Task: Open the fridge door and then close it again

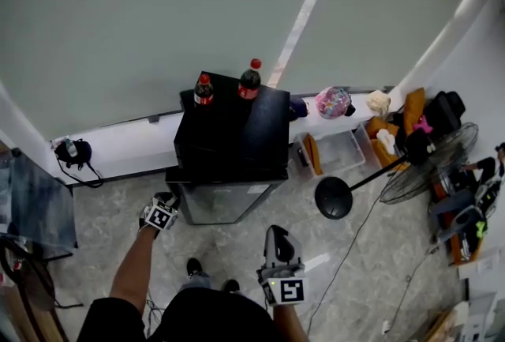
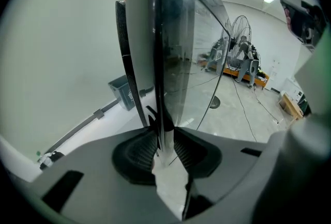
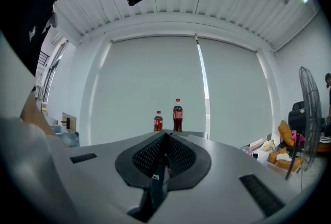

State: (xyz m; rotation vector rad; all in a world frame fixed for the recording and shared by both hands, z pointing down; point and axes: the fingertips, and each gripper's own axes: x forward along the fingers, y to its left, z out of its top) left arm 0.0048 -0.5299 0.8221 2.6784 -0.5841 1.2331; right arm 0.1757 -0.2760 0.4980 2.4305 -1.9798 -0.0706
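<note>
A small black fridge point(image 1: 233, 127) stands against the window ledge with two cola bottles point(image 1: 203, 89) point(image 1: 250, 80) on top. Its glass door point(image 1: 225, 202) faces me and lies close to the cabinet's front. My left gripper point(image 1: 162, 216) is at the door's left edge. In the left gripper view its jaws point(image 2: 164, 145) are shut on the thin edge of the door point(image 2: 160, 62), whose glass reflects the room. My right gripper point(image 1: 281, 252) hangs in front of the fridge, apart from it. It is shut point(image 3: 164, 158) with nothing in it and looks level at the bottles point(image 3: 178, 114).
A standing fan point(image 1: 430, 163) with a round black base point(image 1: 334, 198) is right of the fridge. Its cable runs over the floor. The white ledge point(image 1: 126, 144) carries bags and boxes at the right. A black bag point(image 1: 72, 152) and a glass table point(image 1: 31, 206) are at the left.
</note>
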